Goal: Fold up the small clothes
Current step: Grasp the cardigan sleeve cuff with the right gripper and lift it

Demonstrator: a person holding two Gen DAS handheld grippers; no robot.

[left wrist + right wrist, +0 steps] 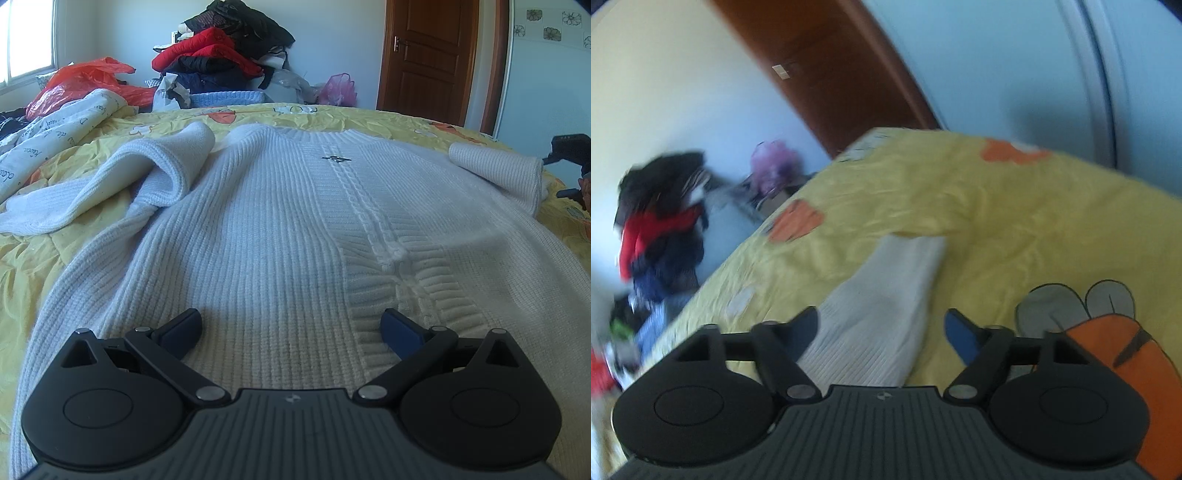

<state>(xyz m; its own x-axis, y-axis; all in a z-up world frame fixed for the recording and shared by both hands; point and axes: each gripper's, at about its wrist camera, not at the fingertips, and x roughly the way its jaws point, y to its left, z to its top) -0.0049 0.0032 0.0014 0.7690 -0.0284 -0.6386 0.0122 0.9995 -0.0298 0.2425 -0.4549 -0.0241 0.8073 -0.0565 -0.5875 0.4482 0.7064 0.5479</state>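
Lay spread flat on the yellow cartoon-print bedsheet (33, 258), that white ribbed-knit sweater (266, 229), front up with a cable braid running down the middle and a tiny dark emblem (335, 158) near the chest. Far sleeve (498, 166) stretched out to the side, cuff just past the body; near sleeve (122, 177) flopped and bunched over itself on the other side.

Left hand-held gripper (291, 326) hung right over the hem, fingers wide apart, nothing pinched. Right hand-held gripper (881, 326) also spread wide, empty, lined up over the far sleeve, which ran away from it across the sheet. Right wrist view pretty smeared, so couldn't tell if the fingertips touched the knit or just hovered above it.

Looked like soft, floppy, chunky stuff: light enough, no stiffness at all, bound to sag and drag the moment one corner gets lifted. Grippy rather than slippery, though stretchy, so a pinch in the middle of the fabric would probably just tent it. Better bets, judging by the layout: the thicker ribbed hem band for the left, the cuff or shoulder seam for the right.

Behind it all, a tall heap of red and dark clothes (221, 51), an orange plastic bag (85, 81), a brown wooden door (428, 48).
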